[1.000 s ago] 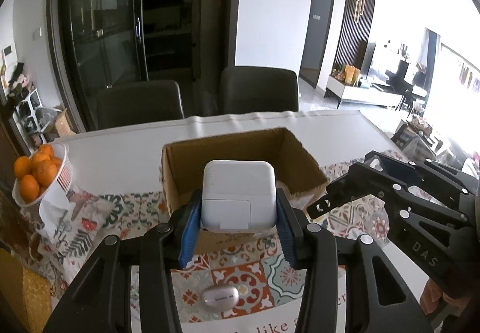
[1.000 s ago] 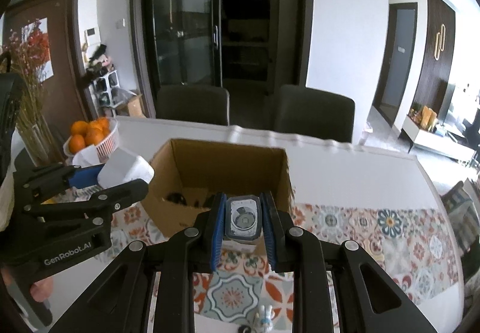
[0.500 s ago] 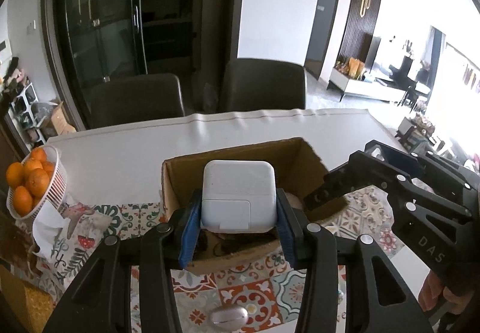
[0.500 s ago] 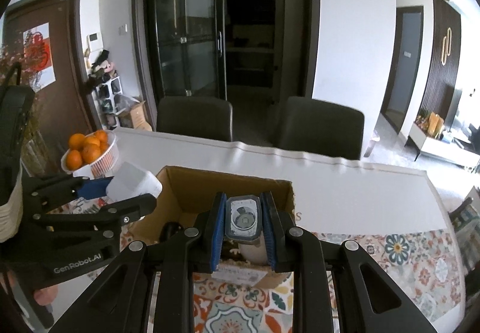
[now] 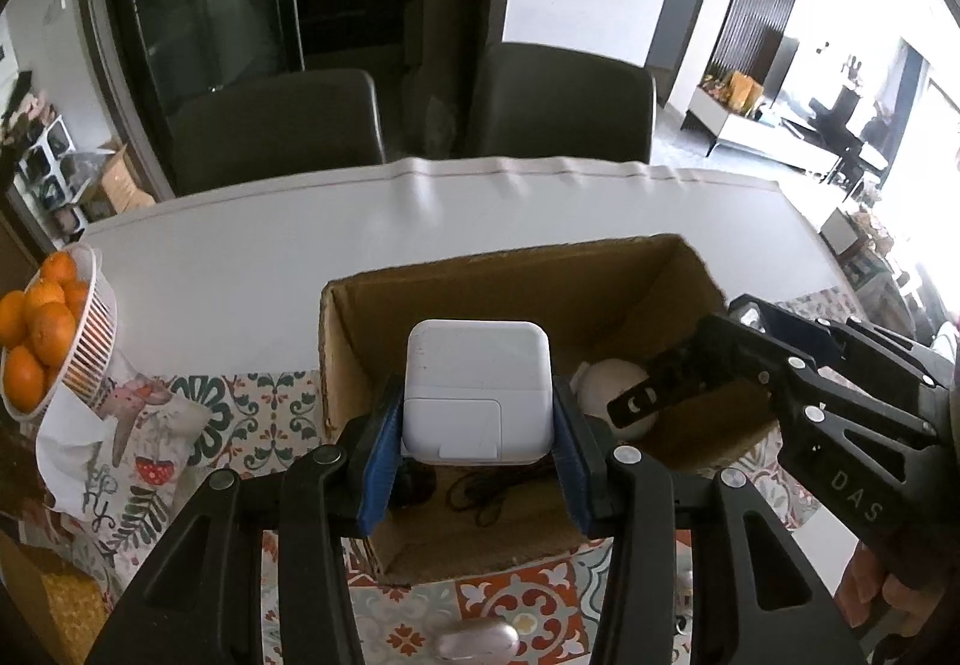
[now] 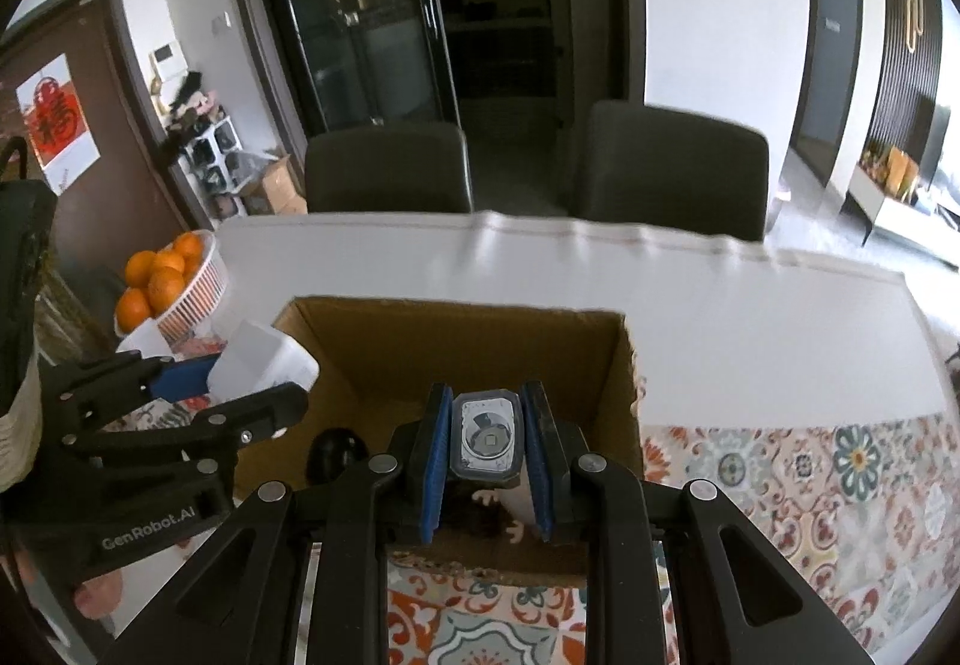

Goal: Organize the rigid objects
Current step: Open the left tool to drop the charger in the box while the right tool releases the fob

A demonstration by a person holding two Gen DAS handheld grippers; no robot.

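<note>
- Pinching a white charger (image 5: 477,392) between its blue pads, the left gripper (image 5: 477,455) sits at the lower centre of its own view, over the open cardboard box (image 5: 654,269).
- Right gripper (image 6: 486,461), at the lower centre of its view, clamps a small grey-rimmed device (image 6: 486,437) above the same box.
- Inside the box lie a white round object (image 5: 606,386) and a dark cord (image 5: 474,491).
- A basket of oranges (image 5: 36,329) stands at the left edge, on the table (image 5: 240,257).
</note>
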